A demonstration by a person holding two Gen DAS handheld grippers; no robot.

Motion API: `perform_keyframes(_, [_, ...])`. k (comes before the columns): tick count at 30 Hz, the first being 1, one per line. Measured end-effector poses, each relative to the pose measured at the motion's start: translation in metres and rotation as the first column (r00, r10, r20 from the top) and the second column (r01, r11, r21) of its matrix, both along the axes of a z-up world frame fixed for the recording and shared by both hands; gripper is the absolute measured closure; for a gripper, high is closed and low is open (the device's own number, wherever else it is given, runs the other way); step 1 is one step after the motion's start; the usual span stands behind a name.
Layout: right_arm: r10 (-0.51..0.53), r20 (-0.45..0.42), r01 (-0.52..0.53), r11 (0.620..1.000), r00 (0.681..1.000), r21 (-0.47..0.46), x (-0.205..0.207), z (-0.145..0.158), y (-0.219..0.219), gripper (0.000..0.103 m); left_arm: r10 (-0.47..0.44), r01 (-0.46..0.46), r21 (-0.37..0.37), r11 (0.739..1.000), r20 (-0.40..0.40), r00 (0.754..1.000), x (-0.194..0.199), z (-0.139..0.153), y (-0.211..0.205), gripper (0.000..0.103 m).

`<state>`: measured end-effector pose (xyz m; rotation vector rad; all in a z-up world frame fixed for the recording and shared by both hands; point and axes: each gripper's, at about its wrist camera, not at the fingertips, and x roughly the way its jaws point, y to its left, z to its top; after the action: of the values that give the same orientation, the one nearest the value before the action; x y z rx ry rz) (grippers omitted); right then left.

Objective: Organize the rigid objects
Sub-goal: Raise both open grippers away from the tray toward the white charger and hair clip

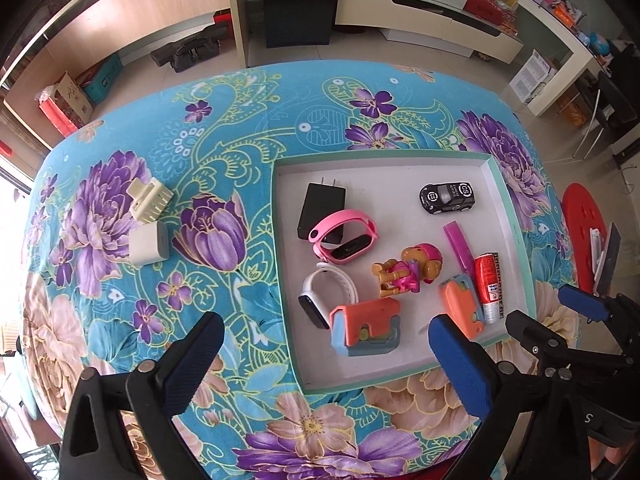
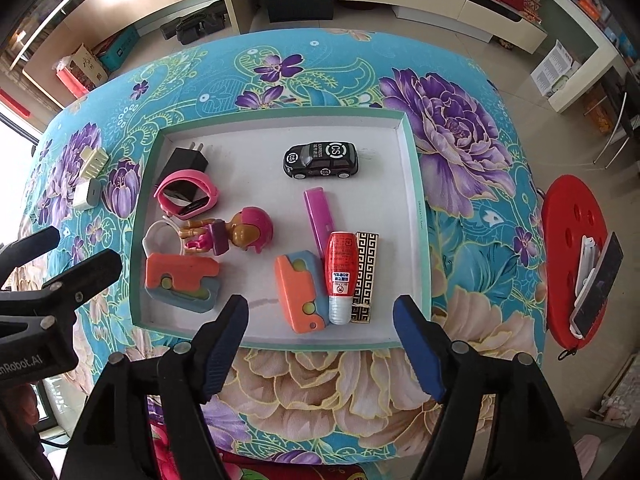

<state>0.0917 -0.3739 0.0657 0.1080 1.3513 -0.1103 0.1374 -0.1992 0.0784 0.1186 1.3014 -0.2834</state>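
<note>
Inside the shallow white tray with a teal rim (image 2: 412,168) on the floral-clothed counter (image 2: 460,132) lie a black toy car (image 2: 320,159), pink watch (image 2: 186,194) and red glue bottle (image 2: 341,272), while left tongs (image 1: 324,364) and right tongs (image 2: 320,344) both gape wide, holding nothing.

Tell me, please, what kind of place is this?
Probably a living room at home. A table with a flowered cloth carries a tray of toys and small things. Behind it stand a low TV-style cabinet, cluttered shelves and a tiled floor.
</note>
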Motion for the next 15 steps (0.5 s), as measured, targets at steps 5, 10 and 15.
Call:
perform_keyframes(5, [0.014, 0.017, -0.013, 1.000, 1.000, -0.010, -0.006, 0.010, 0.011, 0.016, 0.030, -0.030, 0.005, 1.000, 0.008, 1.000, -0.005, 0.007, 0.019, 0.000])
perform_keyframes(10, [0.022, 0.037, -0.022, 1.000, 0.999, -0.021, -0.010, 0.020, 0.024, 0.015, 0.064, -0.064, -0.001, 0.998, 0.014, 0.998, -0.007, 0.014, 0.043, 0.000])
perform_keyframes(15, [0.041, 0.047, -0.040, 0.999, 0.998, -0.014, -0.009, 0.027, 0.039, 0.015, 0.105, -0.105, 0.000, 0.994, 0.032, 0.994, -0.003, 0.023, 0.077, 0.000])
